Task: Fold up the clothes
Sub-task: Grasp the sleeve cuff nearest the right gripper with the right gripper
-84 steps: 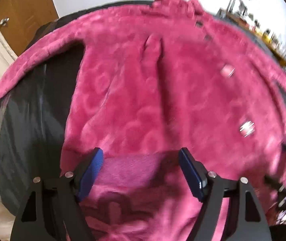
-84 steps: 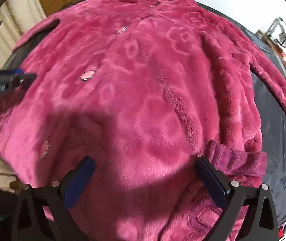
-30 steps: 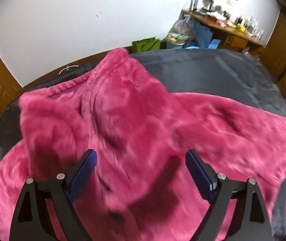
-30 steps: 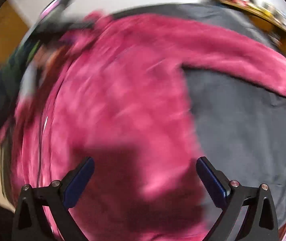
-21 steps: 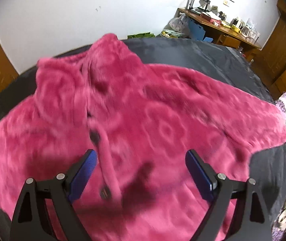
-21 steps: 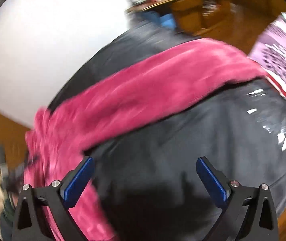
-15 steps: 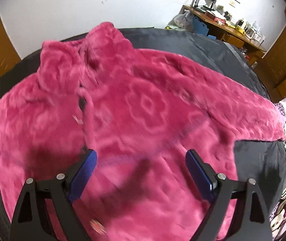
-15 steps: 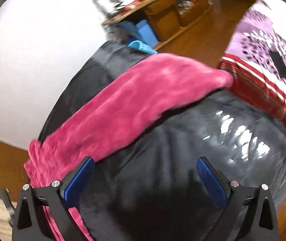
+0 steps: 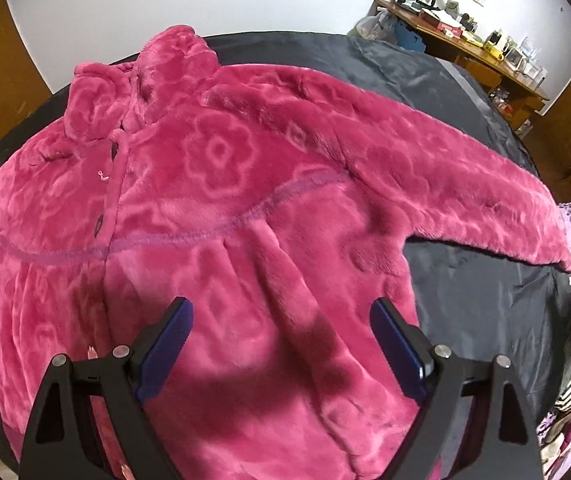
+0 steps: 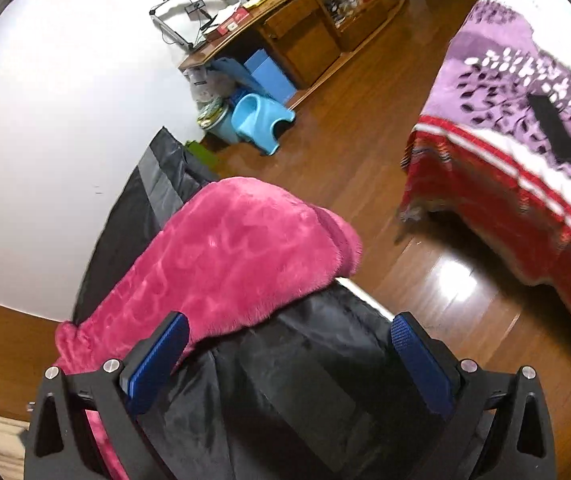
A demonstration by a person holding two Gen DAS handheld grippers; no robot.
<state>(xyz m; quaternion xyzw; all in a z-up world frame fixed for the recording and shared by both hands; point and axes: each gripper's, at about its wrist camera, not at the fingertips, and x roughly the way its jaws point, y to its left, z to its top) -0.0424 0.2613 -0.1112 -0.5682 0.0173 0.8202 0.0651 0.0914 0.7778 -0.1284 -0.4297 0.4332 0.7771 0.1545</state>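
Plush magenta fleece jacket w/ embossed flower pattern [image 9: 221, 208] lies spread flat, front up, on dark grey shiny sheet [image 9: 481, 300]; collar at far end, one sleeve stretched out to the sheet's edge, cuff overhanging in right wrist view. Left gripper [image 9: 281, 344] hovers over jacket's lower half, blue-padded jaws apart, empty. Right gripper [image 10: 285, 356] over bare sheet beside the sleeve, jaws apart, empty. Nearby: wooden desk w/ clutter [image 10: 285, 20], light blue plastic stool [image 10: 261, 116], purple patterned blanket w/ red stripes [image 10: 525, 120].
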